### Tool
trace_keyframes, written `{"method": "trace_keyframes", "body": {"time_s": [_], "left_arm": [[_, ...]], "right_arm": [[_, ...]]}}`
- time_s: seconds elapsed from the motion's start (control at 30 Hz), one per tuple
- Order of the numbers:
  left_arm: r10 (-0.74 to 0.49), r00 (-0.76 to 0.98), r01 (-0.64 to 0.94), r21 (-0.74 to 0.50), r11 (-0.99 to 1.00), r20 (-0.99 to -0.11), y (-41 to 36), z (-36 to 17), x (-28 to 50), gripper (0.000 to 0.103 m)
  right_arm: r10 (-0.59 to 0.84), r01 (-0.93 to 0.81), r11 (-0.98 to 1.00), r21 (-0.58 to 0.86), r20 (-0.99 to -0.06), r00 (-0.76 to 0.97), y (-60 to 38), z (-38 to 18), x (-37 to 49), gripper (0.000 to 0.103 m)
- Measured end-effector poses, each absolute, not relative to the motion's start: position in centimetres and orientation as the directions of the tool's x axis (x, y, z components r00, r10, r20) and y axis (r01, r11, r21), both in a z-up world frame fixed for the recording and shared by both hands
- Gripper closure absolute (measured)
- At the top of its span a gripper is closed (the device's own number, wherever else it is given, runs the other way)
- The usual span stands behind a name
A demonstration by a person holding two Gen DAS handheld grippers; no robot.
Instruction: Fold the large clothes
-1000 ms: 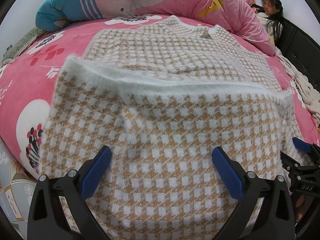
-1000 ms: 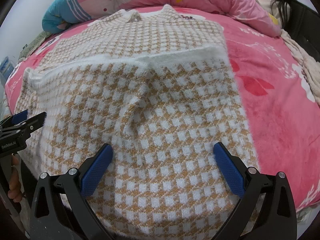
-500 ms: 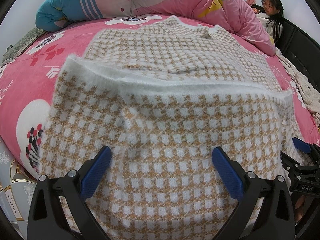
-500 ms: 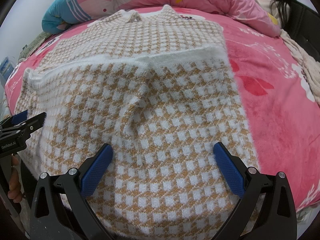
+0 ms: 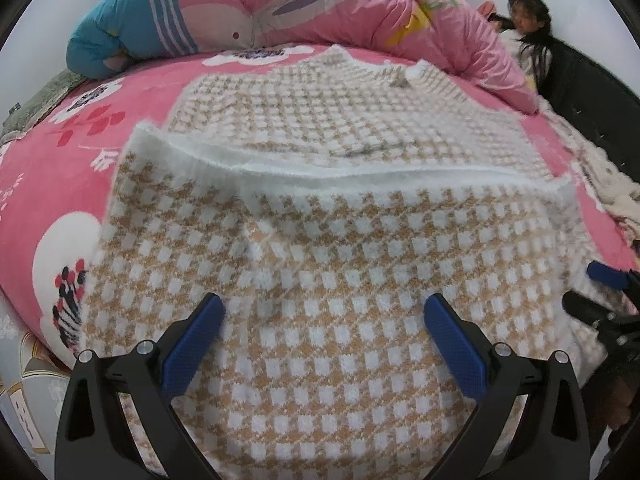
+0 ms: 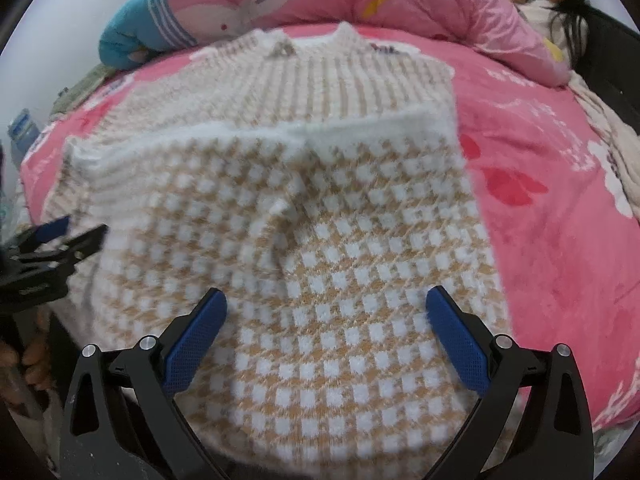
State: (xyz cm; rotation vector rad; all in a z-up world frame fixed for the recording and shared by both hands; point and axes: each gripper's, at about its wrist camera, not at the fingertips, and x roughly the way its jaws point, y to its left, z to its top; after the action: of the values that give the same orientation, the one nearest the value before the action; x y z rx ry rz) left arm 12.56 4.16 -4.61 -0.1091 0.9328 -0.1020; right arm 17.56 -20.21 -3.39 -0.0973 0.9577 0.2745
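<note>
Bed [image 5: 48,184] with pink floral cover; checked tan-and-white sweater [image 5: 320,264] lies on it, hem folded up; bunched pink quilt [image 5: 320,4] along far edge; cream blanket [image 5: 600,184] at right

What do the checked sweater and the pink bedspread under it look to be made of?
The sweater looks like a soft, fuzzy knit, perhaps brushed acrylic or a wool blend: visible knit stitches in the tan-and-white check and a hairy white hem band. The bedspread looks like plush fleece, probably synthetic: a matte, short-pile surface with printed flowers. Exact fibres cannot be told from the look alone.
</note>
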Motion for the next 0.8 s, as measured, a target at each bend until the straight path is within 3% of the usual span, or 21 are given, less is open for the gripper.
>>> {"method": "trace_keyframes", "body": {"time_s": [0.13, 0.27, 0.43, 0.8], "left_arm": [[-0.18, 0.661, 0.065, -0.184, 0.981, -0.728, 5.4, -2.9, 10.8, 0.004], [-0.159, 0.716, 0.111, -0.115, 0.987, -0.679, 5.1, -1.8, 10.8, 0.004], [-0.052, 0.613, 0.044, -0.032, 0.999, -0.788, 5.0, -5.6, 14.4, 0.004], [-0.103, 0.69, 0.02, -0.123, 0.992, -0.717, 8.7, -2.3, 11.7, 0.004]], "right_arm": [[0.22, -0.326, 0.945, 0.022, -0.78, 0.586, -20.1, -1.2, 16.5, 0.007], [0.266, -0.39, 0.92, 0.034, -0.786, 0.558, -18.8, -1.9, 16.7, 0.007], [0.241, -0.383, 0.922, 0.05, -0.849, 0.47, -17.9, -6.2, 18.7, 0.007], [0.288, -0.363, 0.926, 0.102, -0.811, 0.508, -21.6, -0.4, 21.5, 0.007]]}}
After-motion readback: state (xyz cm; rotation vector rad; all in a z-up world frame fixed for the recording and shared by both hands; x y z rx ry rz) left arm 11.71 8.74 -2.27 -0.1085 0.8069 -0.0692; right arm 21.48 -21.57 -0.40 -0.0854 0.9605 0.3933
